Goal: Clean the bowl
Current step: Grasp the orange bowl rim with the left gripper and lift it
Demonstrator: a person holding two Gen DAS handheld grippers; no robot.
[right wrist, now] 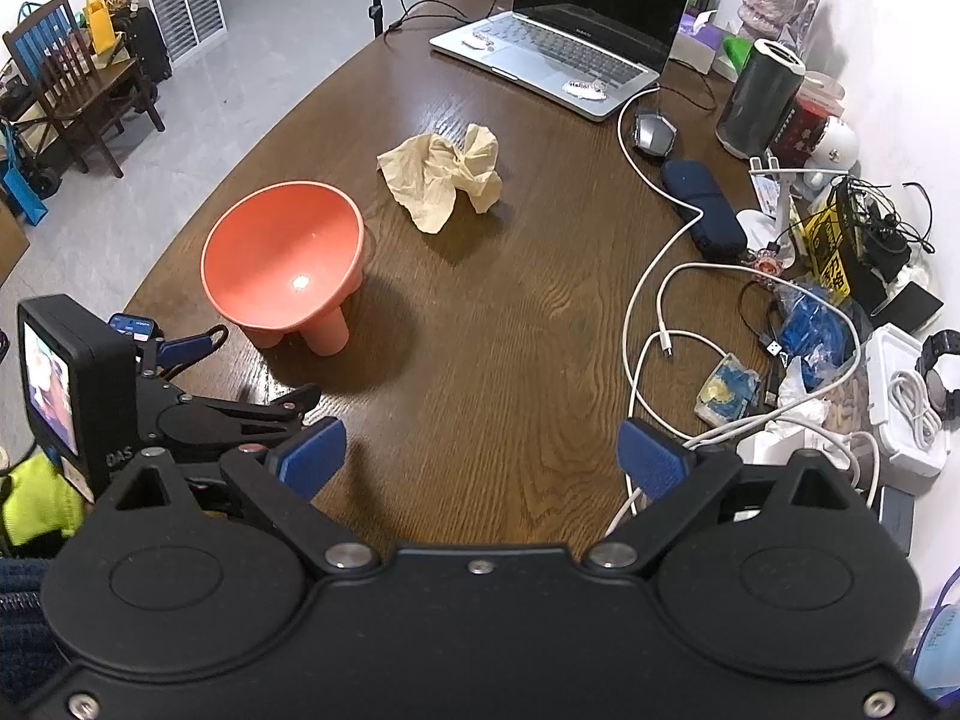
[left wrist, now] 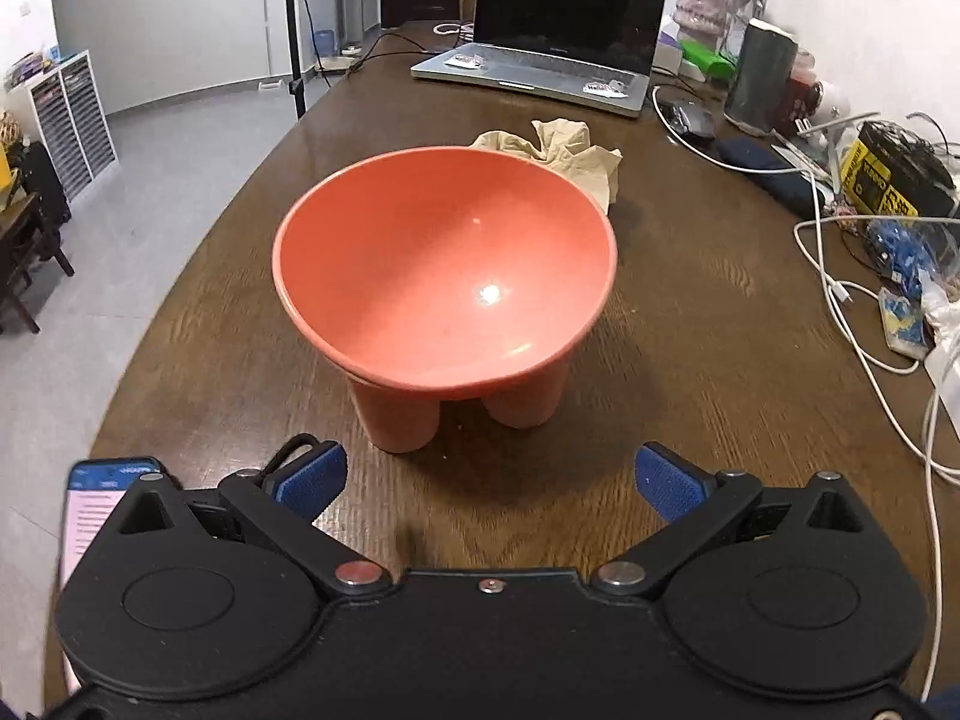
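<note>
Since we read outward from our own tools, the lines below start at the tongs and end at the back of the table.

Left gripper (left wrist: pixel 491 477): we hold it spread wide with nothing between its blue pads, low over the table (left wrist: pixel 690 312), just short of the bowl's feet.

Right gripper (right wrist: pixel 480 456): likewise parted and empty, hanging over bare wood with the bowl at about 10 o'clock from it and the cloth at 12 o'clock.

Bowl (left wrist: pixel 444 267): one, coral, standing upright on stubby legs at 12 o'clock from our left tongs; we can see three legs in the right view and cannot tell whether there is a fourth.

Bowl handling: we judge it stiff, glossy and therefore slippery, perhaps ceramic or hard plastic, so possibly breakable; the flared rim looks thin enough to pinch, and a leg would give a steadier hold while wiping. The inside looks nearly clean, with only faint specks.

Cloth (right wrist: pixel 447 180): one, beige, crumpled, lying just behind the bowl at 1 o'clock in the left view; we judge it soft and light, easy to take by any raised fold.

Laptop (right wrist: pixel 576 30): one, open, screen dark, well beyond the cloth at 12 o'clock.

Count: two grippers, one bowl, one cloth.
</note>
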